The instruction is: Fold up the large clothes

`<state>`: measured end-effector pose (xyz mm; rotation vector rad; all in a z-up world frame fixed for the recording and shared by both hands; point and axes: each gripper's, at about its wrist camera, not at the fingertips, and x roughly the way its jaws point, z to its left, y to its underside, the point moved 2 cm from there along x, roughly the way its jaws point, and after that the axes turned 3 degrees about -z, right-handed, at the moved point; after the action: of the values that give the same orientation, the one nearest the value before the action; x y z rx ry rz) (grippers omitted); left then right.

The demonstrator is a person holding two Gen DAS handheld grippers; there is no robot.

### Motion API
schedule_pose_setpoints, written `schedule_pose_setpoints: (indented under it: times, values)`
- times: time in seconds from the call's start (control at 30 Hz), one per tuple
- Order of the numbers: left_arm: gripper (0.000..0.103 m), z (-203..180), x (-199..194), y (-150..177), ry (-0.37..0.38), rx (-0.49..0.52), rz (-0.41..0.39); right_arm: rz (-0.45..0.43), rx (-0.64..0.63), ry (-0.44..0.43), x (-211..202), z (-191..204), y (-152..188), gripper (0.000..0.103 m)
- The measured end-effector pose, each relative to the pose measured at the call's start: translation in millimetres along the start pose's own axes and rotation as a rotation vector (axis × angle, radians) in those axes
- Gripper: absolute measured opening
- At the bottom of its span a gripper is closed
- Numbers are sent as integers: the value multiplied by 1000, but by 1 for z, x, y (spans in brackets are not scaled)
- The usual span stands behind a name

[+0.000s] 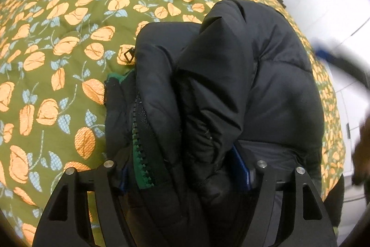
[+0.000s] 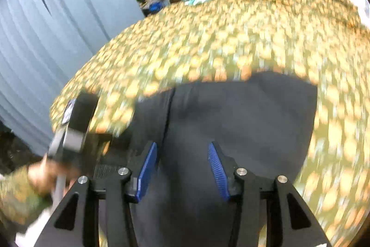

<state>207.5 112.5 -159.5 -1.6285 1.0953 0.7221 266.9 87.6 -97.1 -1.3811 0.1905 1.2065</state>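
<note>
My left gripper [image 1: 185, 175] is clamped on a thick bunch of the black jacket [image 1: 231, 75]; the fabric fills the whole gap between my fingers, and only slivers of the blue pads [image 1: 242, 168] show at its edges. The jacket lies on the bedspread [image 1: 69, 38] and runs straight away from my left fingers, its long axis pointing up the bed. It is puffy and quilted, smooth with a dull sheen, heaped in rounded folds. A green zipper [image 1: 141, 154] with chunky teeth runs along the fold nearest my left finger, and a small black pull [image 1: 129, 54] rests on the bedspread just beside the jacket's far-left edge.

My right gripper [image 2: 182, 168] stands open, its ribbed blue pads [image 2: 217, 170] well apart, nothing between them, above a flat, smooth stretch of the jacket. That view is blurred. The bedspread is olive green with orange flowers and pale blue leaves, quilted and slightly puckered. Beyond the bedspread hang pleated grey curtains [image 2: 57, 27].
</note>
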Motion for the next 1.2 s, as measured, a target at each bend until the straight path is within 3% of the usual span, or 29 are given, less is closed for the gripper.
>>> schedule_pose_setpoints:
  times: [0.07,0.1,0.17,0.23,0.33,0.5,0.7,0.8,0.9,0.97,1.07,1.2]
  values:
    - [72,0,0,0,3,0,-1,9,-22,-4,29,0,-22,48]
    - [72,-1,0,0,4,0,0,55,-37,-10,55,-1,-25,48]
    - [72,2,2,1,6,-2,3,171,-58,17,100,1,-15,48]
    - [72,7,8,2,10,-13,8,197,-113,74,126,6,-6,48]
    - [73,14,16,-1,33,-40,5,198,-125,107,142,3,-3,48]
    - [74,18,25,-2,67,-73,-3,195,-90,87,154,-14,8,47]
    - [74,16,25,-3,60,-79,2,195,-97,117,164,-19,10,46]
    - [75,12,20,-1,64,-59,0,200,-113,135,144,-9,4,48]
    - [76,16,17,-3,81,-68,17,126,-133,89,83,9,10,48]
    - [76,17,14,-4,84,-58,33,68,-170,58,33,24,29,48]
    - [77,14,13,-7,73,-41,45,24,-170,14,-42,44,85,48]
    - [78,10,14,-10,60,-35,42,25,-105,49,-73,54,148,48]
